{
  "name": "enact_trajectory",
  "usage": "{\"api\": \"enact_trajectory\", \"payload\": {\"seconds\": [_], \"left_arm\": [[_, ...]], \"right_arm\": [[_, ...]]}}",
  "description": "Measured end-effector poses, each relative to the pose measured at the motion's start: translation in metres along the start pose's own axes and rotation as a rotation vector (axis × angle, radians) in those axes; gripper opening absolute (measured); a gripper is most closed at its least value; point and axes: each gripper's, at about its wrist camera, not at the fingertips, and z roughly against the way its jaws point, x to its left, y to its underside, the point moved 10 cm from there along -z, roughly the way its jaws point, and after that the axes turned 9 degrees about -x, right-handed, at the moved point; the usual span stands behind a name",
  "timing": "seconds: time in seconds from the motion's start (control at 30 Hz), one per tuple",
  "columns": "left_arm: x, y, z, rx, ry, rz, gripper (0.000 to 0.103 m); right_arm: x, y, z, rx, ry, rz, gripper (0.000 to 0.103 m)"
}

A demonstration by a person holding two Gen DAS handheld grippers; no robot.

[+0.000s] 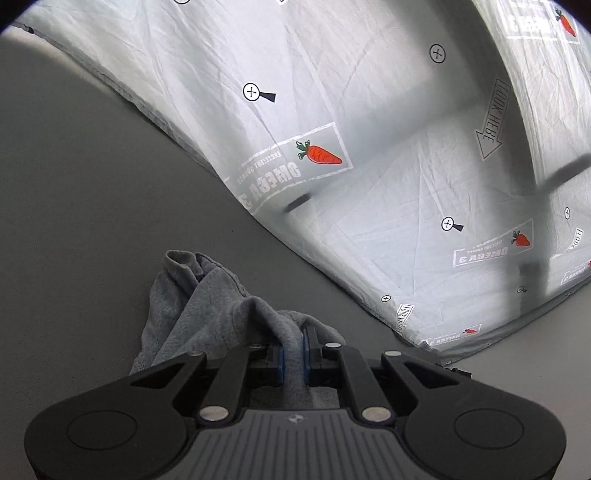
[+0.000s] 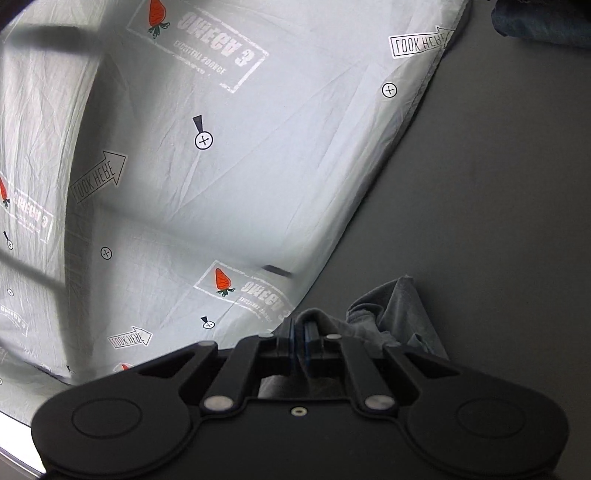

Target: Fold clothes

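A grey knit garment [image 1: 192, 306] is bunched and lifted over the dark grey table [image 1: 92, 206]. My left gripper [image 1: 293, 350] is shut on a fold of it, the cloth pinched between the blue pads. In the right wrist view the same grey garment [image 2: 399, 314] hangs crumpled to the right of the fingers, and my right gripper [image 2: 298, 338] is shut on another edge of it. Most of the garment lies hidden below both grippers.
A pale sheet [image 1: 369, 110] printed with carrots, arrows and crosshair marks hangs beyond the table, with its hem along the table's far side [image 2: 417, 103]. A dark blue cloth [image 2: 543, 22] lies at the top right of the right wrist view.
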Motion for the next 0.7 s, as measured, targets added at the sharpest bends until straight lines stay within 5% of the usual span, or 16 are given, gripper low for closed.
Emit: {"api": "enact_trajectory", "payload": {"seconds": [0.1,0.17,0.23,0.33,0.43,0.6,0.7], "left_arm": [[0.008,-0.011,-0.033,0.005,0.005,0.022,0.011],[0.007,-0.015,-0.052,0.011,-0.028,0.016,0.022],[0.01,-0.031,-0.06,-0.033,-0.041,0.035,0.048],[0.01,-0.057,-0.058,-0.133,-0.017,0.049,0.071],[0.009,-0.076,-0.053,-0.184,-0.039,0.008,0.071],[0.004,-0.051,-0.066,-0.103,-0.209,-0.364,0.07],[-0.008,-0.024,-0.075,-0.075,-0.248,-0.59,0.07]], "right_arm": [[0.001,-0.003,-0.04,0.022,0.044,0.013,0.007],[0.005,0.003,-0.06,0.039,0.066,0.042,0.011],[0.009,0.0,-0.078,0.04,0.069,0.074,0.019],[0.016,-0.012,-0.086,-0.003,0.05,0.103,0.036],[0.019,-0.022,-0.084,-0.035,0.056,0.162,0.041],[0.02,0.001,-0.079,0.011,0.154,0.406,0.043],[0.023,0.022,-0.075,0.05,0.184,0.561,0.046]]}}
